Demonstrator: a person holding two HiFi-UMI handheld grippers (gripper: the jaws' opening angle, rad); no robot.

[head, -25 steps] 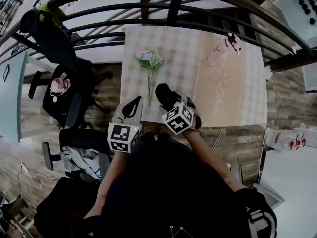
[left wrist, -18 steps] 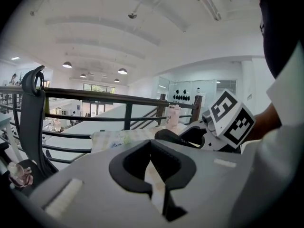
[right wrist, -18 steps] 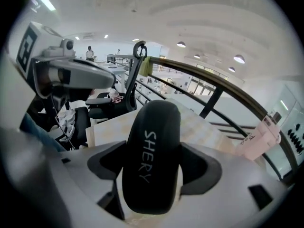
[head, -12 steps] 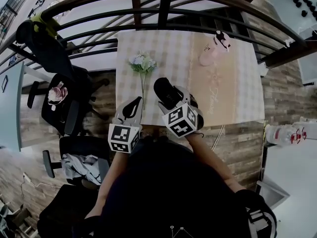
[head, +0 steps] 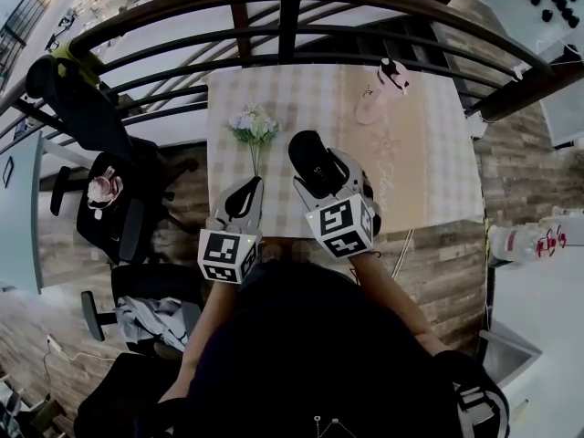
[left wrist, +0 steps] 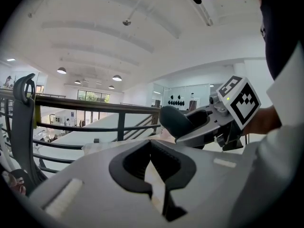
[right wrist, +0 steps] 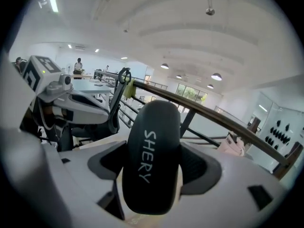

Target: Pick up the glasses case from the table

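Note:
A black glasses case (head: 313,161) (right wrist: 152,160) with white lettering sits clamped between the jaws of my right gripper (head: 321,173) (right wrist: 153,172), held above the near part of the checked table (head: 292,108). In the left gripper view the same case (left wrist: 176,121) shows to the right, sticking out of the right gripper. My left gripper (head: 242,199) (left wrist: 153,167) is shut with nothing in it, hovering at the table's near left edge.
A small bunch of flowers (head: 251,128) lies on the table left of the case. A pink bottle (head: 379,92) lies at the far right on a tan mat. A dark railing (head: 292,35) runs behind the table. Office chairs (head: 119,190) stand at the left.
The right gripper with the case has shifted slightly away from me and up over the table. The left gripper has stayed about where it was.

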